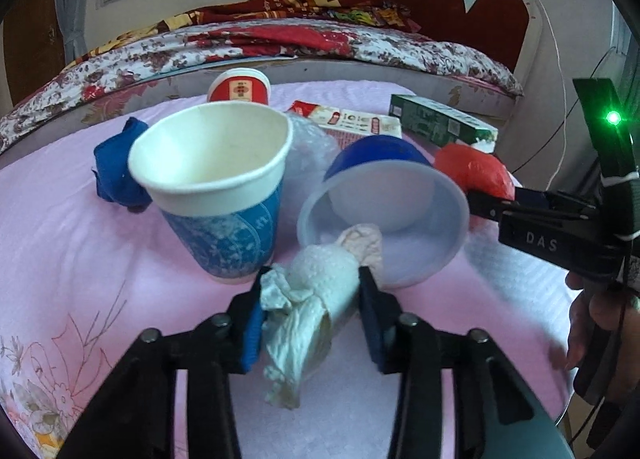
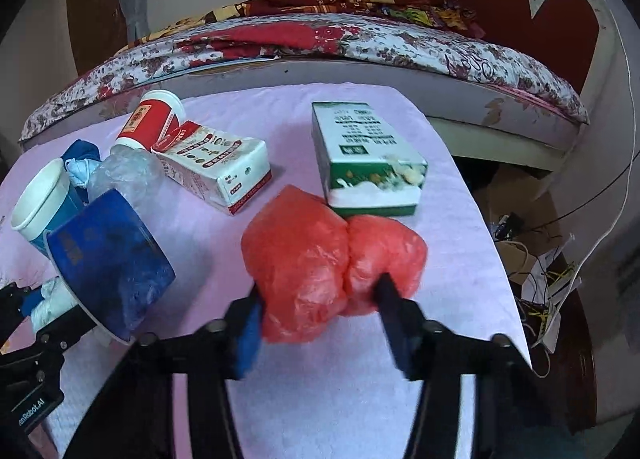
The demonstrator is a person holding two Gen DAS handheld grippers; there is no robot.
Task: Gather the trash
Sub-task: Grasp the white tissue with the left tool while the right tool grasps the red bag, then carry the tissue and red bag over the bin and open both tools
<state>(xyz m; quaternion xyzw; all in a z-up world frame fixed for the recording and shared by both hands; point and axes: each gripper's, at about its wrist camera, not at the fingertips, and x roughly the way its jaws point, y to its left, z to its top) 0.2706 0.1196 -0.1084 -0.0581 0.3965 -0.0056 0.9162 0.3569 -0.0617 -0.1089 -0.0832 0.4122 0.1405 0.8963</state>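
A blue paper cup [image 1: 224, 195] stands upright near the middle of the pink-covered counter [image 1: 60, 227], and it looks empty inside. Just beside it a blue plastic bowl [image 1: 384, 211] lies tipped on its side, with a bit of crumpled tissue [image 1: 316, 299] poking into its mouth. The left claw [image 1: 312, 291] is squeezed on that soft white tissue. The right claw [image 2: 320, 299] is pressed into a puffy red plastic bag [image 2: 328, 255] near the right edge, touching a green carton [image 2: 368, 163]. A white carton [image 2: 224, 167] and a red cup [image 2: 150, 123] lie toward the far edge.
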